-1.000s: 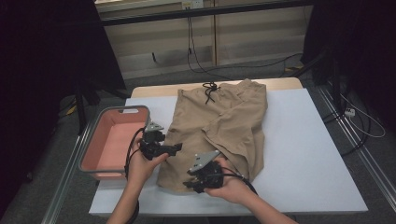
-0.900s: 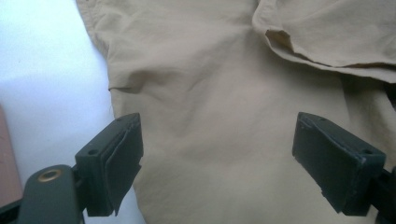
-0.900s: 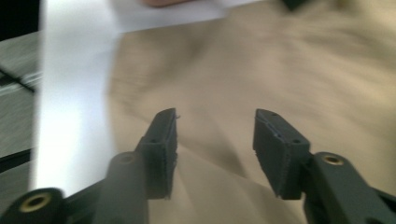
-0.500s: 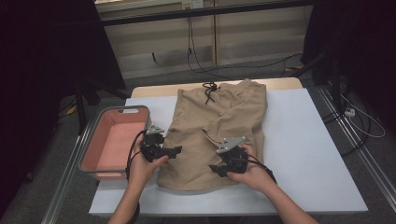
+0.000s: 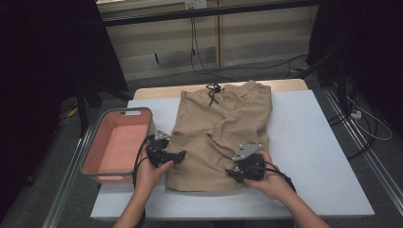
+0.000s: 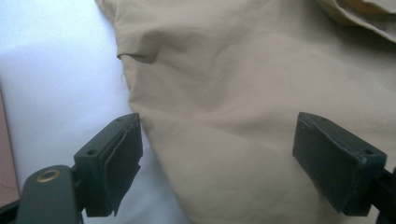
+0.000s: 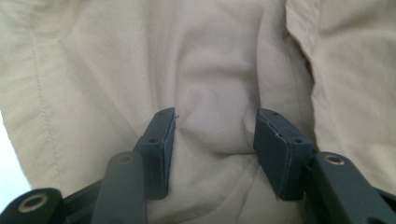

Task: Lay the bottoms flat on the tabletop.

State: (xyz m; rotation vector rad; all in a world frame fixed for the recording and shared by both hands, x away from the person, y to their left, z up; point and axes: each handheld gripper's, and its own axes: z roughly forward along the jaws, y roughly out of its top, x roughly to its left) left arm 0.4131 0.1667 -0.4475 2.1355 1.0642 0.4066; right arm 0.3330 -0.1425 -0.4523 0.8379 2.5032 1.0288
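Observation:
Tan shorts (image 5: 223, 118) lie flat on the white table (image 5: 309, 142), waistband and black drawstring (image 5: 212, 92) at the far end. My left gripper (image 5: 178, 156) rests at the shorts' left edge near the hem. In the left gripper view its jaws (image 6: 217, 158) stand wide open, straddling that cloth edge (image 6: 233, 93). My right gripper (image 5: 231, 174) sits on the lower right leg. Its jaws (image 7: 215, 140) have just been closing and stand partly open, with a soft ridge of tan cloth (image 7: 210, 60) between them, not pinched.
A grey tub with a pink inside (image 5: 88, 156) stands at the table's left edge, close to my left hand. Bare white tabletop lies to the right of the shorts. Cables run across the floor beyond the table.
My right gripper has travelled rightwards over the shorts, from the lower middle to the right leg. The left gripper has stayed at the left edge.

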